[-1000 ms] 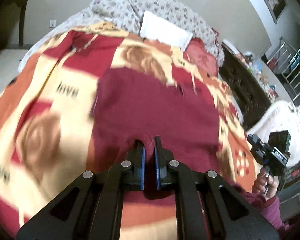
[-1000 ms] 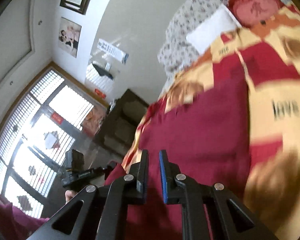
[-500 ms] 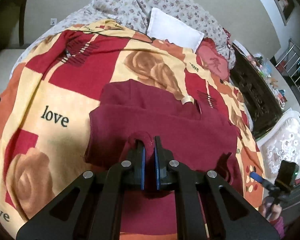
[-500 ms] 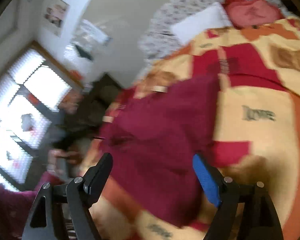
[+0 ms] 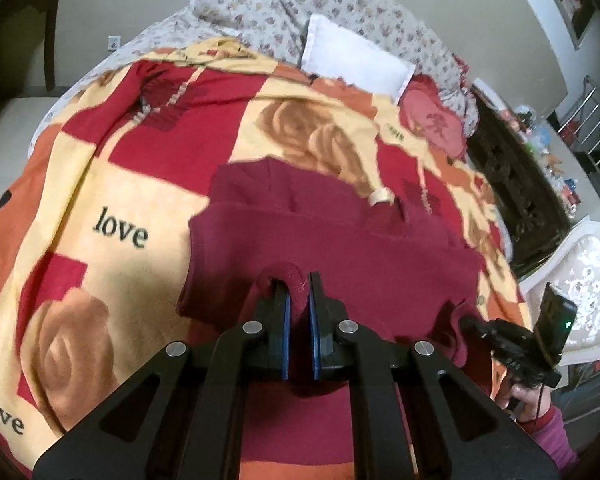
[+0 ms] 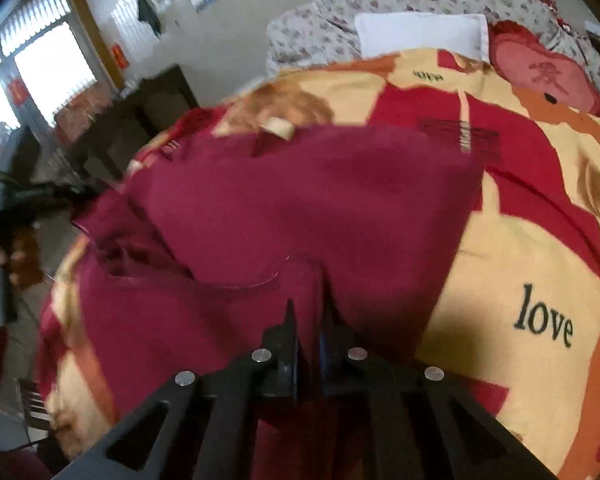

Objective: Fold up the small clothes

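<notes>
A maroon garment [image 5: 340,240] lies spread on a red, cream and orange blanket [image 5: 100,200] on a bed; it also shows in the right wrist view [image 6: 300,208]. A beige tag [image 5: 382,199] sits at its far edge. My left gripper [image 5: 298,280] is shut on a pinched fold of the garment's near edge. My right gripper [image 6: 308,316] is shut on a fold of the same garment; it shows in the left wrist view [image 5: 466,322] at the garment's right corner.
A white pillow [image 5: 356,60], a floral quilt [image 5: 280,8] and a red heart cushion [image 5: 432,124] lie at the head of the bed. A dark wooden cabinet [image 5: 516,200] and a white chair [image 5: 580,280] stand to the right.
My right gripper was shut, opened wide half a second ago, and has now come down and shut on the garment's edge. My left gripper kept its hold on the fold.
</notes>
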A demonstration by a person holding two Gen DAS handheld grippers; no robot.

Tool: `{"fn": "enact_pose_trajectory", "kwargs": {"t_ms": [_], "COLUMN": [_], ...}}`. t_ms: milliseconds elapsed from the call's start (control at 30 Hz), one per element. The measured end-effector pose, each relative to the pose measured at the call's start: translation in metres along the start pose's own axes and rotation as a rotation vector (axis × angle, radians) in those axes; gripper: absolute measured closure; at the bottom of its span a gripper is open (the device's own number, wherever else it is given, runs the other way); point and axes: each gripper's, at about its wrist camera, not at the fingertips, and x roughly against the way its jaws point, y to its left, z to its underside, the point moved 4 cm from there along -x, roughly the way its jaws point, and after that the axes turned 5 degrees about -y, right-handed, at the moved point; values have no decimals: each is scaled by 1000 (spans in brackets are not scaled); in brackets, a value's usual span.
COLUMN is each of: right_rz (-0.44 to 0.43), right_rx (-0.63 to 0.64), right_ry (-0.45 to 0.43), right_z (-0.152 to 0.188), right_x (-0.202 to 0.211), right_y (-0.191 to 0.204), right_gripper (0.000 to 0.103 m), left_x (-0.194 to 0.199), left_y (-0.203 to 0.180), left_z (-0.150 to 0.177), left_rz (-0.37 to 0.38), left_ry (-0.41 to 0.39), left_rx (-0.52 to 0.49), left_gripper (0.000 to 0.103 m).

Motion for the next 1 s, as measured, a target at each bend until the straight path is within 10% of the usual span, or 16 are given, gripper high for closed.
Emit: {"fn": "enact_pose_trajectory", "kwargs": {"t_ms": [167,467,533,700,800,1000], "right_rz": [60,213,235,155,76,87], "right_rx": [-49,-178,-228,-269,-196,-74], "right_ry": [-158,-126,-142,-223,-217,-118], "right_z": [-57,-79,-80,-83,-84,-87], "right_x": [22,-50,-42,1,8,-42], "right_y": [-24,-89,-100,-89,-52,-12], "right_gripper": [96,89,58,53,53,56], "left_x": [0,-91,-93,-62,-38,-69], "left_y": [-2,10,13,2,-6,-11], "left_z": [-36,-77,-80,-85,-93,-78], "left_rz": [3,-66,-20,-8,-22,-92], "left_ry": [-73,-5,7,-54,-159,-56], "left_rx": [15,28,52,-6,-54,-53], "left_gripper": [96,95,85,21,18,18]}}
